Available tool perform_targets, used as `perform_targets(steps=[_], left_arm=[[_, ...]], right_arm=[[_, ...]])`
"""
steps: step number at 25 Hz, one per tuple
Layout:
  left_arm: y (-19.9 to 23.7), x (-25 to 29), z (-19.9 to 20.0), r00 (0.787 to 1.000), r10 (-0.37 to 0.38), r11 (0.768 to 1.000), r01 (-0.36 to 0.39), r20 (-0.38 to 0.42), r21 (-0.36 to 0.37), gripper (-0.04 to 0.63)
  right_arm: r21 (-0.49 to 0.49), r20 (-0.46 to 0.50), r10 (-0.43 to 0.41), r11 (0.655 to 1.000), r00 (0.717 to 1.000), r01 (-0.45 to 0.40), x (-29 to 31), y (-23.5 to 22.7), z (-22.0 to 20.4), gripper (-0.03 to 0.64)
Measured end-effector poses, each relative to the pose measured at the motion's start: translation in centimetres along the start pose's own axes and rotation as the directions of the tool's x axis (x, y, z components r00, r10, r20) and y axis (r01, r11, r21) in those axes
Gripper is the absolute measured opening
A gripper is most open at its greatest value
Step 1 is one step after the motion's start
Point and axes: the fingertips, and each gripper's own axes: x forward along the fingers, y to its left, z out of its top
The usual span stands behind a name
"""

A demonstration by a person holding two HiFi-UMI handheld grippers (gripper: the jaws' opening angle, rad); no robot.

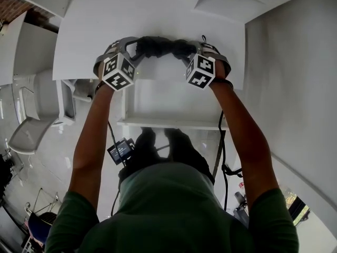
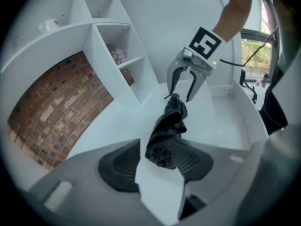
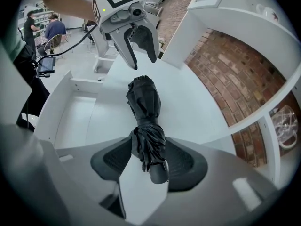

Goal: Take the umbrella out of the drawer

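A folded black umbrella (image 1: 160, 47) hangs level between my two grippers, above the white cabinet top (image 1: 105, 25). My right gripper (image 3: 148, 161) is shut on its handle end (image 3: 159, 171), with both pads against the bundled fabric. My left gripper (image 2: 157, 166) has the umbrella's (image 2: 167, 126) other end between its jaws. That end leans on the right pad (image 2: 193, 161), and a white gap shows beside the left pad (image 2: 120, 168). The drawer (image 1: 174, 123) stands pulled out below my hands, and nothing shows in the part I can see.
White cubby shelves with a glass mug (image 2: 120, 55) stand against a brick wall (image 2: 51, 112) at the back of the top. A small screen (image 1: 121, 149) and cables hang by my legs. A white chair (image 1: 31, 120) sits on the left.
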Motion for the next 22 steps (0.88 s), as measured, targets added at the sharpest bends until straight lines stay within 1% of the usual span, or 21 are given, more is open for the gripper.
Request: perform_targets(steps=[3, 6, 10, 15, 19, 22], left_arm=[[0.2, -2.2, -0.4, 1.0, 0.017, 1.0, -0.017, -0.002, 0.006, 0.193], [0.7, -4.8, -0.1, 0.999, 0.045, 0.999, -0.045, 0.019, -0.001, 0.184], [1.6, -9.2, 1.5, 0.992, 0.095, 0.995, -0.093, 0.078, -0.018, 0.165], [1.8, -15.2, 3.7, 0.975, 0.154, 0.988, -0.148, 0.163, -0.049, 0.139], [1.3, -20.0, 5.2, 0.954, 0.19, 0.981, -0.177, 0.234, -0.075, 0.119], [1.1, -23.7, 6.6, 0.928, 0.222, 0.974, -0.196, 0.3, -0.113, 0.102]], right_arm=[[0.013, -0.008, -0.007, 1.0, 1.0, 0.007, -1.3, 0.5, 0.3, 0.229], [0.024, -0.008, -0.023, 0.999, 1.0, 0.023, -2.9, 0.7, 1.1, 0.232], [0.052, 0.007, -0.067, 0.996, 0.998, 0.066, -6.0, 0.4, 2.3, 0.235], [0.117, 0.048, -0.15, 0.983, 0.988, 0.143, -11.4, 0.2, 3.9, 0.235], [0.196, 0.104, -0.242, 0.956, 0.965, 0.219, -16.4, 0.2, 5.6, 0.217], [0.265, 0.161, -0.331, 0.922, 0.93, 0.282, -20.9, -0.1, 7.4, 0.176]])
